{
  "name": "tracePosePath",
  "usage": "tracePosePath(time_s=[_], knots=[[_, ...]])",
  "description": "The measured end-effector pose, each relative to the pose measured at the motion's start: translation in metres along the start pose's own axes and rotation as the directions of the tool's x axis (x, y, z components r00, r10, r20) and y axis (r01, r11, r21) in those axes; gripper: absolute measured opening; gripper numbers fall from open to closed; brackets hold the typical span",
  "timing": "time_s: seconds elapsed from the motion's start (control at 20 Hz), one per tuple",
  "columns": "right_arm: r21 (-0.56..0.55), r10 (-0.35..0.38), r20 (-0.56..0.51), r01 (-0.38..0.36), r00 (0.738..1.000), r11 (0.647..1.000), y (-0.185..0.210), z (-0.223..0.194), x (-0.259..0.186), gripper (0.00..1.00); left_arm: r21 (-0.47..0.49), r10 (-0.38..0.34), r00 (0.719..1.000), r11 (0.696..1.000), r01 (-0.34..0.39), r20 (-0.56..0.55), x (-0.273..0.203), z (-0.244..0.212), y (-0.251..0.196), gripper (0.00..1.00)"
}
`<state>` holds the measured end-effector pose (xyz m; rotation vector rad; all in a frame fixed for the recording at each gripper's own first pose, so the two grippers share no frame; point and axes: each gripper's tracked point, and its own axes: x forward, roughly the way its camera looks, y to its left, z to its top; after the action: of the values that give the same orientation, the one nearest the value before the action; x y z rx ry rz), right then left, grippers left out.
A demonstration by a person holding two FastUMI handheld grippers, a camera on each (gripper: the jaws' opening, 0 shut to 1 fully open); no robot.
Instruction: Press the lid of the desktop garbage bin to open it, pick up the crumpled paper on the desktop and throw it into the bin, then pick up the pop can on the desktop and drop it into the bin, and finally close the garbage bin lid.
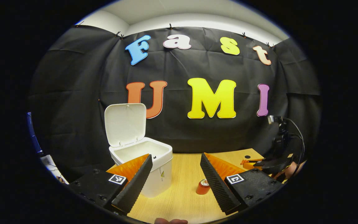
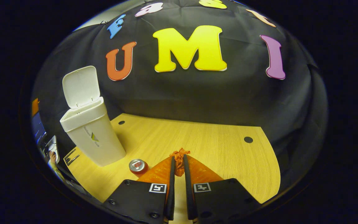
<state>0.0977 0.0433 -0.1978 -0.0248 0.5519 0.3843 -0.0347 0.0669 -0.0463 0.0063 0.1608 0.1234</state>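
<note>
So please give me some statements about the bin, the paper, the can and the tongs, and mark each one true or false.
1. The bin has its lid up. True.
2. The right tongs are shut on the crumpled paper. True.
3. The pop can lies inside the bin. False: it stands on the desk, beside the bin.
4. The left tongs hold the can. False: they are open, holding nothing.
5. The crumpled paper is already in the bin. False: it is between the right tongs' fingers, over the desk.
</note>
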Motion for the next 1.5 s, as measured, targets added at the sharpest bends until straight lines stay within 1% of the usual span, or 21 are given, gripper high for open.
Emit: tracePosePath(time_s=[0.1, 0.15, 0.3, 0.5, 0.6, 0.8, 0.9, 1.0, 1.1, 1.2, 1.3, 1.5], knots=[[-0.014, 0.032, 0.05, -0.031, 0.998, 0.999, 0.02, 0.031, -0.009, 0.17, -0.006, -0.008, 1.0, 1.0, 0.008, -0.001, -0.002, -0.003, 0.003, 1.0], [-0.024, 0.054, 0.094, -0.052, 0.994, 0.998, 0.034, 0.052, -0.012, 0.17, -0.011, -0.01, 1.0, 1.0, 0.01, -0.003, -0.003, -0.004, 0.005, 1.0], [-0.046, 0.107, 0.144, -0.102, 0.984, 0.994, 0.068, 0.092, -0.018, 0.16, -0.021, -0.009, 1.0, 1.0, 0.009, -0.006, -0.005, -0.007, 0.011, 1.0], [-0.107, 0.213, 0.204, -0.195, 0.955, 0.975, 0.132, 0.143, -0.013, 0.16, -0.028, -0.003, 1.0, 1.0, 0.003, -0.005, -0.013, -0.011, 0.026, 1.0], [-0.134, 0.266, 0.216, -0.242, 0.939, 0.961, 0.166, 0.157, -0.009, 0.16, -0.032, 0.009, 1.0, 0.999, -0.009, -0.01, -0.016, -0.011, 0.035, 1.0], [-0.191, 0.359, 0.204, -0.323, 0.911, 0.927, 0.235, 0.167, 0.005, 0.16, -0.058, 0.028, 1.0, 0.998, -0.028, -0.002, -0.023, -0.008, 0.053, 1.0], [-0.221, 0.397, 0.192, -0.354, 0.897, 0.909, 0.262, 0.17, 0.016, 0.16, -0.077, 0.045, 0.999, 0.996, -0.045, 0.0, -0.025, -0.007, 0.064, 1.0], [-0.245, 0.424, 0.173, -0.378, 0.889, 0.892, 0.288, 0.167, 0.026, 0.17, -0.082, 0.064, 0.998, 0.995, -0.064, 0.002, -0.028, -0.008, 0.074, 1.0], [-0.25, 0.455, 0.136, -0.414, 0.88, 0.875, 0.311, 0.157, 0.035, 0.16, -0.072, 0.084, 0.996, 0.994, -0.084, 0.0, -0.031, -0.007, 0.085, 1.0], [-0.253, 0.473, 0.119, -0.434, 0.873, 0.865, 0.326, 0.151, 0.043, 0.16, -0.051, 0.105, 0.994, 0.993, -0.105, 0.004, -0.033, -0.006, 0.095, 1.0], [-0.257, 0.479, 0.103, -0.442, 0.872, 0.86, 0.338, 0.146, 0.053, 0.16, -0.046, 0.112, 0.994, 0.993, -0.112, 0.007, -0.033, -0.005, 0.101, 1.0], [-0.268, 0.479, 0.038, -0.453, 0.877, 0.85, 0.354, 0.127, 0.078, 0.16, -0.047, 0.127, 0.992, 0.991, -0.127, 0.004, -0.034, -0.007, 0.108, 1.0]])
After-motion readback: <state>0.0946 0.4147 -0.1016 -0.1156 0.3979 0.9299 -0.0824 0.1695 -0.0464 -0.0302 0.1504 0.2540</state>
